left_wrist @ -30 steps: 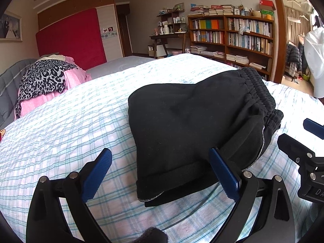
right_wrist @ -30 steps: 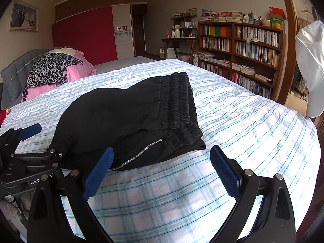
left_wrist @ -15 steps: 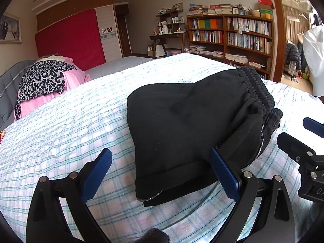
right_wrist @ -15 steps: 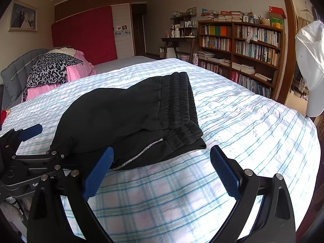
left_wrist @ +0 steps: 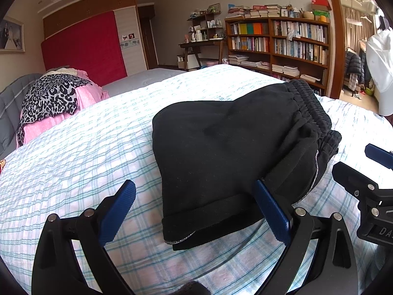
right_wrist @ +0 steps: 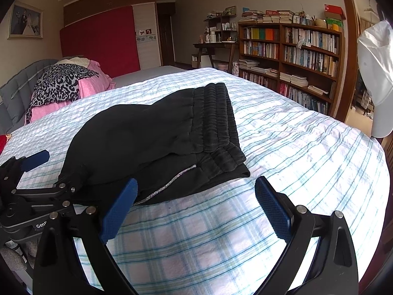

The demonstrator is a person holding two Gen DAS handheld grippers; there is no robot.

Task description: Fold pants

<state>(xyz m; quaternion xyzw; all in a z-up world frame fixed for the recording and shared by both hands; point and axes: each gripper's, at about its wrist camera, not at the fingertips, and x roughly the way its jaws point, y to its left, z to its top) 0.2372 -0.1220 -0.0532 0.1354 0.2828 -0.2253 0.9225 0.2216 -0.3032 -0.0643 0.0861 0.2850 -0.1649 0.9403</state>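
Two grippers sit in front of you at the near edge of the bed (right_wrist: 294, 152), and both have their blue-padded fingers spread wide with nothing pinched between them. Your left gripper (left_wrist: 194, 209) hovers low over the near end of the black pants (left_wrist: 233, 152); its right finger (left_wrist: 271, 211) lies against the folded hem, though you cannot tell from the left wrist view whether it presses the cloth or only overlaps it. Your right gripper (right_wrist: 195, 209) is held over bare plaid sheet, just beside the pants on the waistband side.

The pants lie folded into a compact bundle near the middle of the bed, elastic waistband (right_wrist: 216, 118) on top toward the bed's right edge, a thin silver stripe (right_wrist: 169, 184) running along the seam that faces you.

Readable writing is scarce. The body of the left gripper, seen in the right wrist view, shows "Gen" (right_wrist: 41, 225) before it is cut off. The right gripper's body, seen in the left wrist view, shows "DA" (left_wrist: 383, 231) at the frame edge. Spines on the bookshelf (right_wrist: 294, 49) are too small to read.

A leopard-print cloth (right_wrist: 59, 83) over pink bedding sits at the far left corner.
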